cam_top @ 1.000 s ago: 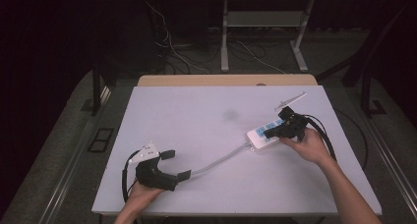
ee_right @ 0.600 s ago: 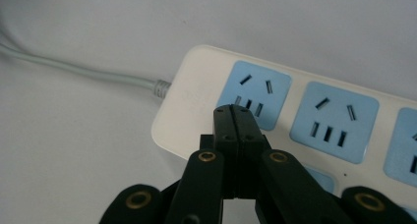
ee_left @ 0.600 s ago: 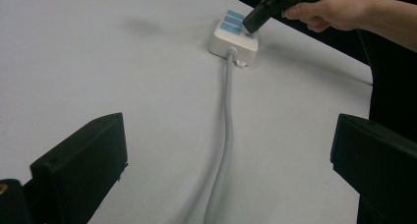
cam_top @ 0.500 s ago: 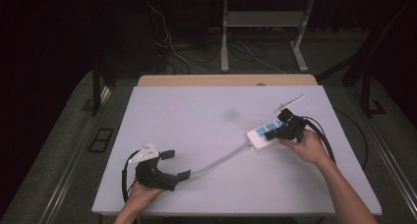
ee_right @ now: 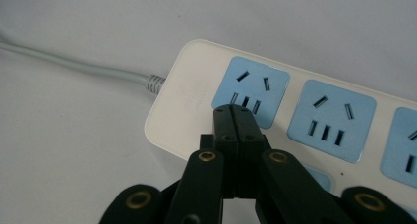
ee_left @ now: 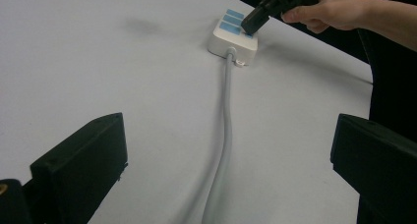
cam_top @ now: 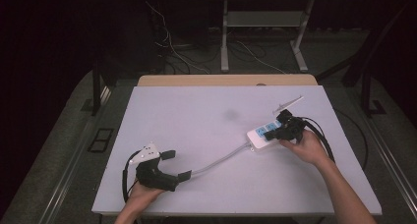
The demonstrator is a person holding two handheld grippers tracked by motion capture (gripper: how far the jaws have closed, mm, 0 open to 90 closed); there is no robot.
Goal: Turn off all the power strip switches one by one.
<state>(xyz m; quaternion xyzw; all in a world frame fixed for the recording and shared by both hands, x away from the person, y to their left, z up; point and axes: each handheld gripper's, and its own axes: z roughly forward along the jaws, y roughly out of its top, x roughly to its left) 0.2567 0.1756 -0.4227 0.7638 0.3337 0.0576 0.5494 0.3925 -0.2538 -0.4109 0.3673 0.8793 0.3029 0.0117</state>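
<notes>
Nearest the person, at the near left corner of the white surface (cam_top: pixel 206 111), the left hand (cam_top: pixel 140 197) is gripping the left tool (cam_top: pixel 172 165), which is resting low over the surface with its two black jaws spread wide apart and nothing between them. From the left gripper view those jaws are standing at either side of the frame, and the grey cable (ee_left: pixel 223 150) is running up the middle between them without touching either.

Farther out, that cable (cam_top: pixel 221 160) is curving across the surface from just beside the left tool toward the right, ending at the near left end of the white power strip (cam_top: pixel 263 134). The strip is lying flat and slanted on the right half of the surface, its blue socket faces (ee_right: pixel 251 91) turned upward.

Farther right, the right hand (cam_top: pixel 307 148) is holding the right tool (cam_top: pixel 275 133) down over the strip. Its jaws are pressed together with no gap, and their joined tip (ee_right: pixel 235 117) is sitting at the edge of the blue socket nearest the cable end; whether it is touching the strip I cannot tell.
</notes>
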